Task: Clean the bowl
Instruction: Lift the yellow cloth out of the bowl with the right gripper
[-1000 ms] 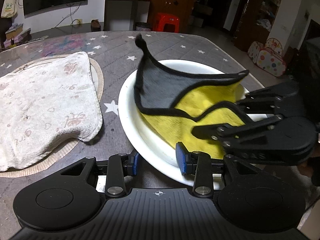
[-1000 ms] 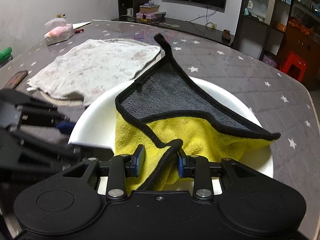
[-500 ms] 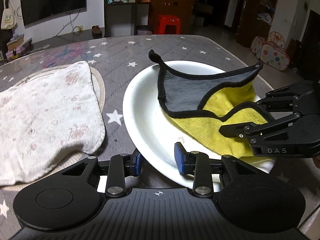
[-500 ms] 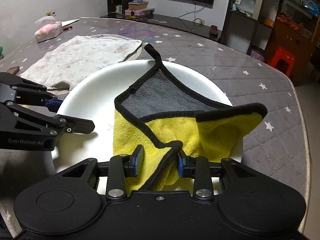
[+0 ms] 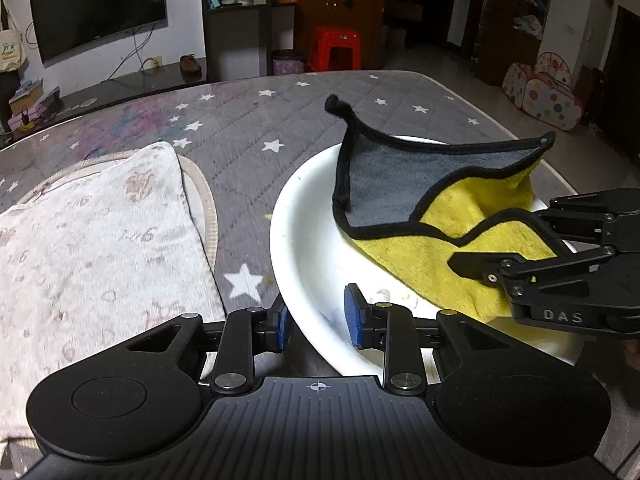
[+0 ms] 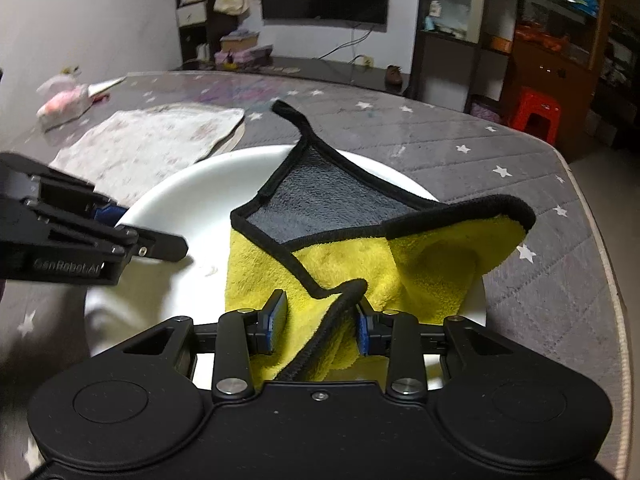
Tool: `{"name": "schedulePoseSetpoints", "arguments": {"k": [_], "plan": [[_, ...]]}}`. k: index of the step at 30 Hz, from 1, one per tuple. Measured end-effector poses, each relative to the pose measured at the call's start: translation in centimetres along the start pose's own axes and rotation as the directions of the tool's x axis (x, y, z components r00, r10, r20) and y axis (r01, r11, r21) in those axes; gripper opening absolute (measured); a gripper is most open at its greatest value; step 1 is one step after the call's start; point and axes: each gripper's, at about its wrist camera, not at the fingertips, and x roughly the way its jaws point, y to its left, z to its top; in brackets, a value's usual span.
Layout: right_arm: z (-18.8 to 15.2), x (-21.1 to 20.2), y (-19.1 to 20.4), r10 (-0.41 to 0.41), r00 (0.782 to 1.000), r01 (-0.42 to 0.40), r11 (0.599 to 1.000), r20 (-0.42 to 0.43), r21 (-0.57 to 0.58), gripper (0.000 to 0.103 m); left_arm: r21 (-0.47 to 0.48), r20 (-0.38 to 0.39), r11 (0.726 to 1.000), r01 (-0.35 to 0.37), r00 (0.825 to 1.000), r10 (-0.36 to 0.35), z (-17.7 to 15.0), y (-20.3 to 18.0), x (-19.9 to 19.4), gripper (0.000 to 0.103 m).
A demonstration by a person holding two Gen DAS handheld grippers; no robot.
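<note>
Over bowl point(image 5: 304, 248) rim, left hand-held gripper point(image 5: 316, 316) angled down, jaws closing

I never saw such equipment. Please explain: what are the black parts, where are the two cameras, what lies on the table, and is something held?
No robot is here. A person holds one pair of tongs in each hand, and each pair carries a camera that looks forward along its two fingers. One picture comes from the left tongs, the other from the right tongs. Each pair also appears at the side of the other picture.

On the table, which has a grey cover with stars, stands a white bowl. Beside it lies a pale towel.

The right tongs grip a yellow and grey cloth that lies in the bowl. The jaws of the left tongs are closing, with the near rim of the bowl between them.
</note>
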Motion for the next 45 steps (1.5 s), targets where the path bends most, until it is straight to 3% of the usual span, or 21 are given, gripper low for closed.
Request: {"name": "schedulePoseSetpoints", "arguments": {"k": [12, 19, 28, 31, 38, 45], "plan": [[0.6, 2.0, -0.4, -0.039, 0.996, 0.034, 0.998, 0.086, 0.051, 0.040, 0.019, -0.002, 1.000, -0.001, 1.000, 0.001, 1.7, 1.0, 1.3, 0.029], [2.2, 3.8, -0.5, -0.047, 0.995, 0.042, 0.998, 0.091, 0.055, 0.040, 0.039, 0.002, 0.997, -0.061, 0.998, 0.061, 3.5, 2.1, 2.5, 0.030], [4.6, 6.4, -0.4, -0.034, 0.997, 0.033, 0.999, 0.071, 0.013, 0.040, 0.012, -0.009, 0.994, -0.110, 0.994, 0.110, 5.0, 3.6, 3.7, 0.030], [4.5, 5.9, 0.1, -0.037, 0.997, 0.040, 0.998, 0.064, -0.053, 0.034, 0.013, -0.006, 0.993, -0.117, 0.993, 0.117, 4.9, 3.4, 3.6, 0.031], [2.7, 3.7, 0.9, -0.190, 0.976, 0.212, 0.944, 0.108, -0.252, 0.020, 0.008, 0.000, 0.991, -0.134, 0.991, 0.134, 4.9, 3.0, 3.6, 0.032], [1.9, 1.4, -1.2, -0.257, 0.952, 0.290, 0.934, 0.169, -0.208, 0.016, -0.009, 0.017, 0.988, -0.152, 0.988, 0.152, 4.6, 2.9, 2.9, 0.028]]}}
